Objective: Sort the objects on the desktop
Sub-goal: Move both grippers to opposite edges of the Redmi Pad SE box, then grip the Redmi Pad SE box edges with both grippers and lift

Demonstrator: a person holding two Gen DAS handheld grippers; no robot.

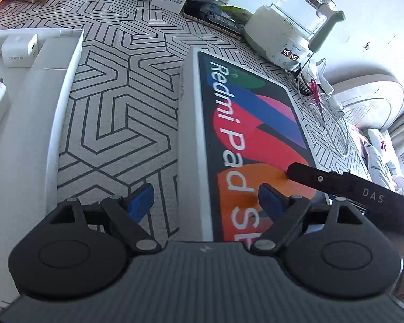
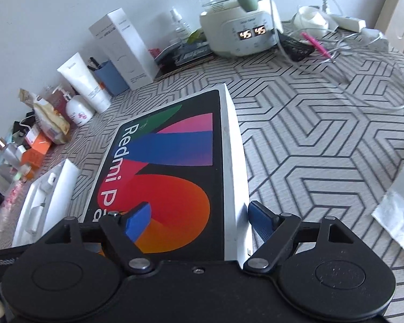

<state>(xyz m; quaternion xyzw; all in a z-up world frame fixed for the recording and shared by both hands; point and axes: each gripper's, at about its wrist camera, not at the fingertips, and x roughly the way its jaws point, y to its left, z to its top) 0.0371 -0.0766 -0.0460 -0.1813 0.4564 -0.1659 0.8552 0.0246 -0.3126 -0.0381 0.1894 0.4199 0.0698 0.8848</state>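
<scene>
A flat Redmi Pad box lid (image 1: 245,123) with a colourful print lies on the patterned tablecloth, also in the right wrist view (image 2: 175,161). My left gripper (image 1: 206,202) is open and straddles the lid's left near edge, one blue finger (image 1: 141,199) off the box, the other over it. My right gripper (image 2: 199,220) is open and straddles the lid's right near edge. The right gripper's body shows as a black bar (image 1: 350,188) in the left wrist view. An open white box tray (image 1: 40,102) holding a white charger (image 1: 18,51) lies to the left.
A white kettle base with glass jug (image 1: 291,27) reading 45 stands at the back right, with tangled cables and red scissors (image 1: 315,91) beside it. Bottles, tubes and cartons (image 2: 80,86) line the wall. White plastic wrapping (image 2: 401,202) lies at the right.
</scene>
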